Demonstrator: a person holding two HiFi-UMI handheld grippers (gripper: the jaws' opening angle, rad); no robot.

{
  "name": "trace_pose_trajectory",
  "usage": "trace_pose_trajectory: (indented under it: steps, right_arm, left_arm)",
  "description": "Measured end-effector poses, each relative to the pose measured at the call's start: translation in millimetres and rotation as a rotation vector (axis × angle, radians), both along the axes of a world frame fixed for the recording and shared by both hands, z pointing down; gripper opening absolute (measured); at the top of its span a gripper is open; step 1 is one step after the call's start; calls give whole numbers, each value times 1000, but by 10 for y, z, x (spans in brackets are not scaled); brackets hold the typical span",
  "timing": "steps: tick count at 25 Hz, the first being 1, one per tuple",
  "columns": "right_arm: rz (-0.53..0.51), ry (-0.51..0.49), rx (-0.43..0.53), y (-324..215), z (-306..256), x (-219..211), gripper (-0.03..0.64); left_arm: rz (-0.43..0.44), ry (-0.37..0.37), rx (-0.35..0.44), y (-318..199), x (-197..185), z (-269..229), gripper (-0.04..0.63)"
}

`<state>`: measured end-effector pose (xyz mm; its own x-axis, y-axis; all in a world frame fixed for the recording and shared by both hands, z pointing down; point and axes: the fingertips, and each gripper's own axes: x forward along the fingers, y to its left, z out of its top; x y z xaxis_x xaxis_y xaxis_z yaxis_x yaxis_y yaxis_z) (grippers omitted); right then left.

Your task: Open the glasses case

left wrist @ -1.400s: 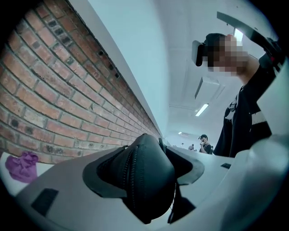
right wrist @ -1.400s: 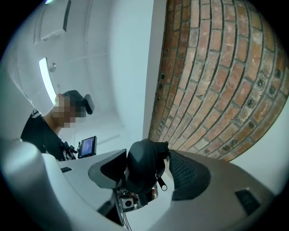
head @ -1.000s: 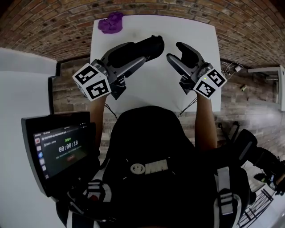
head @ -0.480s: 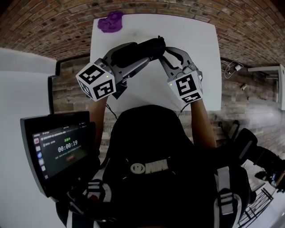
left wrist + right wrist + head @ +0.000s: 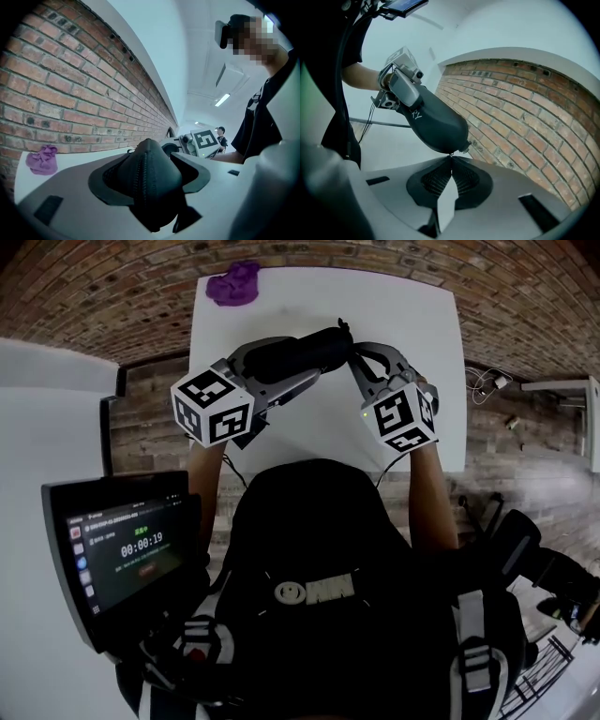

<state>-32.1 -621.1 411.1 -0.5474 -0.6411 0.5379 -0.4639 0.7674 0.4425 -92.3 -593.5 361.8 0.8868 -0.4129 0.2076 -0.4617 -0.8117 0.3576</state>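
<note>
My left claw (image 5: 149, 168) clamps the glasses case (image 5: 433, 119) over the tabletop (image 5: 412, 315); my right claw (image 5: 450, 161) pinches its zip pull (image 5: 450, 154). Case not yet unzipped.

Timer "00:00:19" on tablet screen (image 5: 131, 549); letters "RY" on glasses case (image 5: 436, 119).

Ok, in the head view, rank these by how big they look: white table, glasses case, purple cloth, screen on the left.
1. white table
2. screen, though nearer the camera, so unsure
3. glasses case, partly covered
4. purple cloth
</note>
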Motion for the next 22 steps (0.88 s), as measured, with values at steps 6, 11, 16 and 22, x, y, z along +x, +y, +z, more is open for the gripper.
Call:
trace_pose_trajectory:
  steps: [6,11,16,22]
  right_arm:
    - [-55,119,4,-10,48,52,11]
    - [-96,249,73,-28,28,83,11]
    - [-158,419,168,-44,5,83,11]
    - [-234,516,257,13,-51,20,11]
  left_arm:
    - [35,-69,-14,63,39,147,281]
    - [51,-95,-43,93,59,222,279]
    - [73,-155,-61,109,64,299,279]
    - [118,-250,-61,158,88,410,279]
